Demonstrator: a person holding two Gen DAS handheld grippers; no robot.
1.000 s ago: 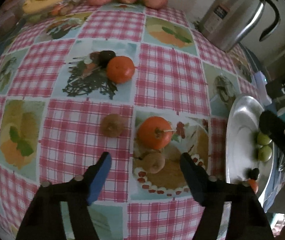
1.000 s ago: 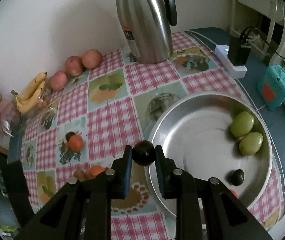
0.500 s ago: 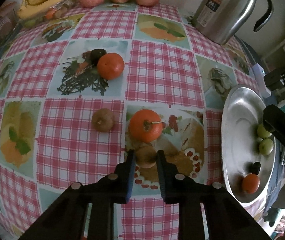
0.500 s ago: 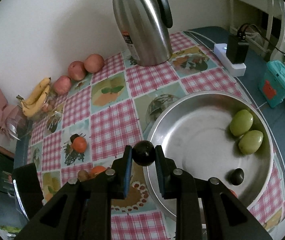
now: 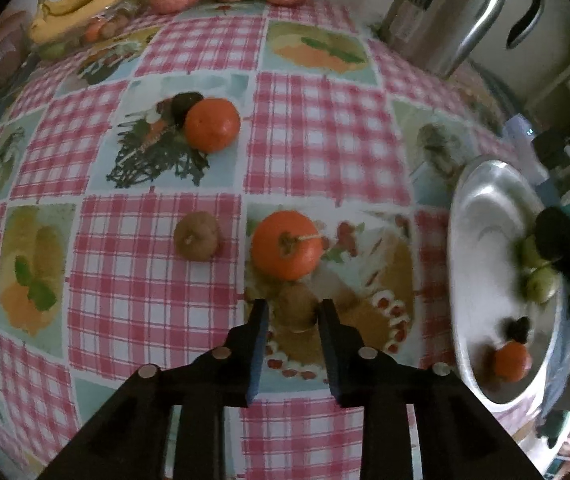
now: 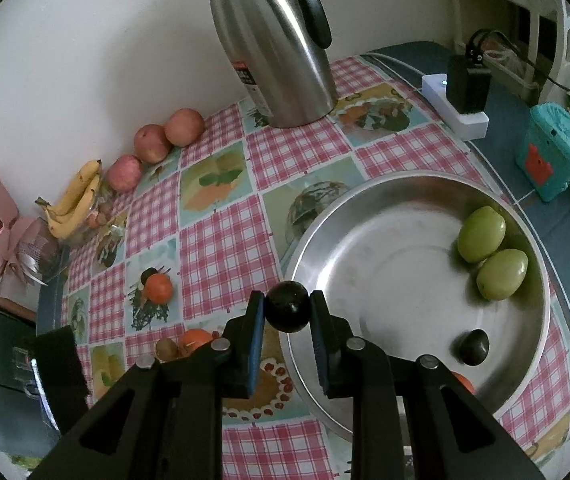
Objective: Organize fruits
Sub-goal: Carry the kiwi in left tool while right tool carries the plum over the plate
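Observation:
My left gripper point(image 5: 292, 312) is shut on a small brown fruit point(image 5: 296, 305) just above the checked tablecloth. An orange point(image 5: 286, 239) lies right beyond it, another brown fruit point(image 5: 196, 235) to its left, and a second orange point(image 5: 212, 124) with a dark fruit point(image 5: 184, 103) farther back. My right gripper point(image 6: 287, 309) is shut on a dark round fruit point(image 6: 288, 306) over the near-left rim of the steel bowl point(image 6: 369, 200). The bowl holds two green fruits point(image 6: 481, 234), a dark fruit point(image 6: 473, 347) and an orange point(image 6: 463, 382).
A steel thermos jug point(image 6: 277, 52) stands at the back. Three apples point(image 6: 149, 144) and bananas point(image 6: 75, 200) lie along the wall. A white charger block point(image 6: 459, 110) and a teal box point(image 6: 553, 160) sit right of the bowl.
My left gripper closed on the small brown fruit and has lifted it slightly. My right gripper holds the dark fruit and has shifted a little over the bowl's rim.

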